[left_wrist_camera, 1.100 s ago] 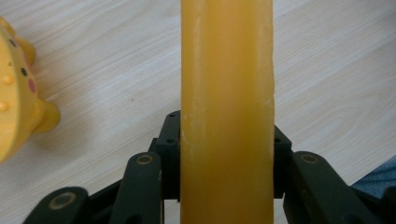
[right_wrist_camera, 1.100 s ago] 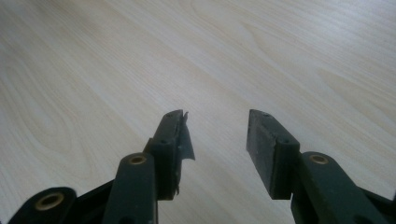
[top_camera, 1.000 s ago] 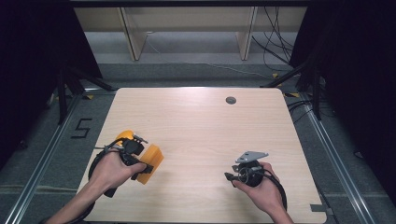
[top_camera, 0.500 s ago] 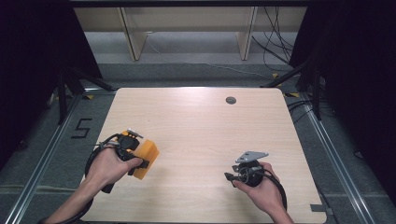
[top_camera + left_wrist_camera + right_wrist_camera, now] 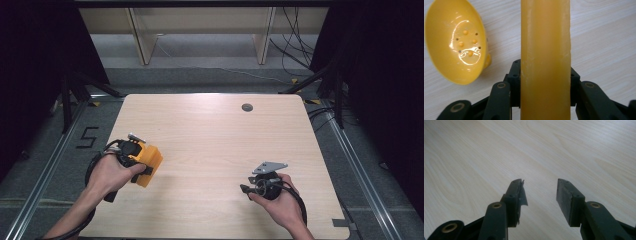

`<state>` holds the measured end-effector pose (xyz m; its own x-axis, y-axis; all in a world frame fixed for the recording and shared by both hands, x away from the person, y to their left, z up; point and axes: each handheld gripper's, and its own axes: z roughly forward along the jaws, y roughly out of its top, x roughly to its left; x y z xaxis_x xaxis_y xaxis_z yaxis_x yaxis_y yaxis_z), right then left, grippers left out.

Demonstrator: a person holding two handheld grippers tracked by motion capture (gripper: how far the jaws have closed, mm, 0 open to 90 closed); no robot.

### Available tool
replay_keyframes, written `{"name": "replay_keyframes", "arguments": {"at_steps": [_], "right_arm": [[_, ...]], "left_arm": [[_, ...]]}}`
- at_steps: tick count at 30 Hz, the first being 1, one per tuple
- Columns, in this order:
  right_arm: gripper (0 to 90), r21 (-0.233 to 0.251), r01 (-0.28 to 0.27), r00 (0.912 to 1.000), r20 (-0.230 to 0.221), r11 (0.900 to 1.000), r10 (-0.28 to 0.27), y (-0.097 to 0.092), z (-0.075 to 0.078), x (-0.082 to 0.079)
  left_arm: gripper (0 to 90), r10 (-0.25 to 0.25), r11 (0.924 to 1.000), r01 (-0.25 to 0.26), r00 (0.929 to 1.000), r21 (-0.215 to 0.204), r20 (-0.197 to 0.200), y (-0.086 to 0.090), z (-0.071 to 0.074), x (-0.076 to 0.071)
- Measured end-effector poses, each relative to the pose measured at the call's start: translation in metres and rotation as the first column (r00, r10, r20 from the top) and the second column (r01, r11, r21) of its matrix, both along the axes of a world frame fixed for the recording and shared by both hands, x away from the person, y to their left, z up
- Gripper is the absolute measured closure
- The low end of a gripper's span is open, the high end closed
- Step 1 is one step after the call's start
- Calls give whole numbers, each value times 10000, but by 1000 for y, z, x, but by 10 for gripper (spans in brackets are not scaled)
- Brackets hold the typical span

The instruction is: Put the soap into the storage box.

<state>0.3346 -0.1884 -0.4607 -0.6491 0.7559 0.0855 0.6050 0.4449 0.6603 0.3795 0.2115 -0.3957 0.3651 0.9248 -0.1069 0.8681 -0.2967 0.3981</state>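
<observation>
1. The high view is looking forward and down from above the person's side, taking in the whole worktop (image 5: 215, 130).
2. The left gripper view is riding its tongs (image 5: 545, 77), facing the worktop from very near.
3. The right gripper view is looking along its tongs (image 5: 540, 195), sharing bare wood with the high view.

left claw (image 5: 142, 165) | carried yellow block (image 5: 148, 160) leftward | toward table's left edge
</observation>
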Motion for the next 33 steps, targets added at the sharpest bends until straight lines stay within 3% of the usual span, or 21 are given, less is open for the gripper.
{"name": "replay_keyframes", "arguments": {"at_steps": [1, 3, 4, 7, 11, 15, 17, 18, 22, 25, 26, 27, 28, 29, 33], "right_arm": [[564, 3, -1, 10000, -5, 10000, 1, 0, 0, 0], [563, 7, 4, 10000, -12, 10000, -4, 0, 0, 0], [563, 38, -18, 9998, 194, 10000, 17, 1, -2, 0], [563, 66, 55, 9999, 88, 10000, -55, 1, -2, 0], [562, 55, 0, 9999, 118, 10000, -1, 1, -3, 0], [561, 66, -35, 9998, 183, 10000, 34, 1, -3, 1], [561, 6, -19, 10000, -44, 10000, 19, 0, 0, 0], [561, -4, -16, 10000, -38, 10000, 16, 0, 0, 0], [561, -6, -29, 10000, 92, 10000, 29, -1, 0, 0], [561, -6, -16, 10000, -23, 10000, 16, -1, 0, 0], [561, 1, -11, 10000, -48, 10000, 11, 0, 0, 0], [561, 5, -19, 10000, -49, 10000, 19, 0, 0, 0], [561, 19, -12, 10000, -35, 10000, 12, 0, 0, 0], [561, 26, -9, 10000, -56, 10000, 9, 0, 0, 0], [561, 19, -11, 10000, -51, 10000, 11, 0, 0, 0]], "left_arm": [[607, 287, 9994, -286, 9996, -203, 31, 0, -1, -1], [607, 9, 10000, -9, 9999, -49, 111, 3, 0, 1], [607, 177, 9998, -176, 9998, -115, 119, 4, 1, 1], [607, 433, 9986, -429, 9990, -312, 112, 5, 2, 0], [607, 291, 9995, -287, 9993, -141, 248, 7, 3, 2], [607, 675, 9974, -668, 9973, -267, 276, 8, 5, 3], [607, 485, 9988, -481, 9979, -107, 438, 12, 7, 6], [607, 790, 9966, -780, 9962, -275, 375, 12, 8, 6], [607, 926, 9954, -915, 9949, -278, 402, 14, 8, 9], [607, 765, 9970, -756, 9955, -180, 560, 19, 10, 12], [607, 1087, 9938, -1072, 9926, -301, 546, 18, 11, 12], [607, 952, 9954, -942, 9932, -181, 663, 22, 11, 13], [606, 1230, 9921, -1215, 9908, -309, 555, 21, 11, 13], [607, 1048, 9944, -1040, 9926, -162, 612, 23, 12, 14], [607, 1267, 9917, -1253, 9903, -273, 578, 24, 11, 15]]}}
